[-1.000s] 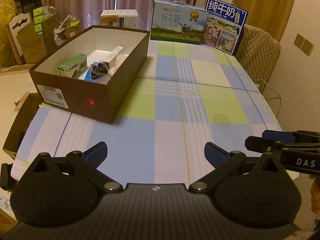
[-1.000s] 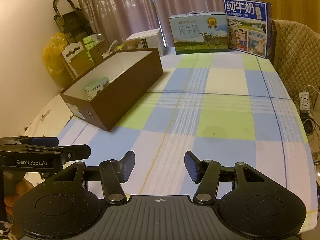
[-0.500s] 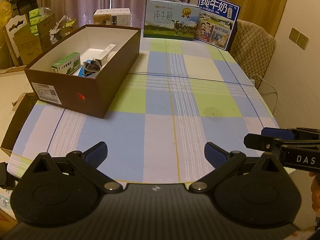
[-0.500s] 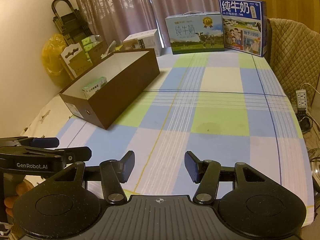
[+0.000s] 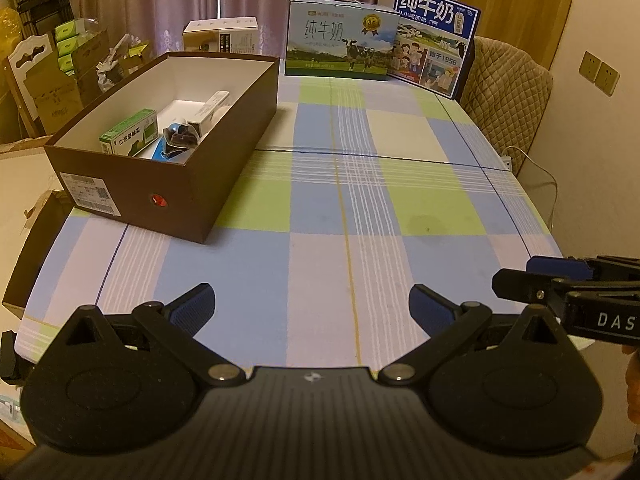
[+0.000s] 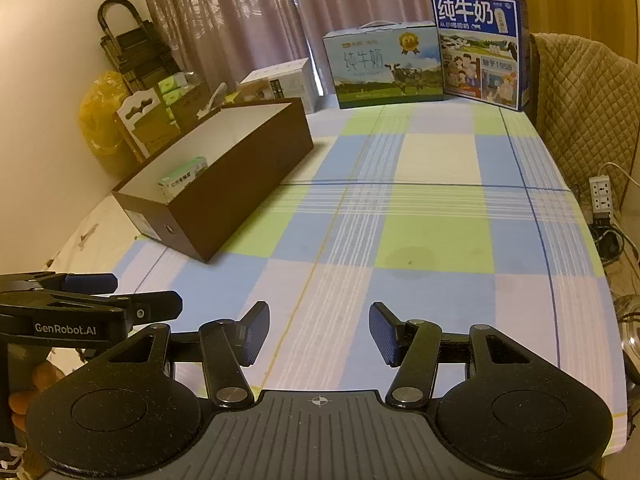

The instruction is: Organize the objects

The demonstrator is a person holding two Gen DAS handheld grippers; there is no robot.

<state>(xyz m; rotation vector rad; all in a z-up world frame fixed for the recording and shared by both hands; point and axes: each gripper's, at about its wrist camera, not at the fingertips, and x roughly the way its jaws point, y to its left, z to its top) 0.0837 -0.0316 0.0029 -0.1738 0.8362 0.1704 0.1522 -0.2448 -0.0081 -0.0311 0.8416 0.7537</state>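
Objects lay in the brown box (image 5: 168, 184) ahead and to the left of the left gripper (image 5: 310, 304) in its own view — a green carton (image 5: 130, 138), a dark packet (image 5: 180, 136) and a white tube (image 5: 210, 108); its jaws stood wide and empty over the checked tablecloth (image 5: 340, 208).

From the right wrist, the right gripper (image 6: 318, 334) was partly parted, holding nothing; the box sat far ahead-left; no loose item showed nearby — sorting looked finished, so the next move called only for a check.

An open box (image 5: 188, 184) sits at the tabletop's (image 5: 344, 216) left side, holding a small carton (image 5: 130, 136). Two milk cartons (image 5: 340, 38) stand side by side at the far edge.
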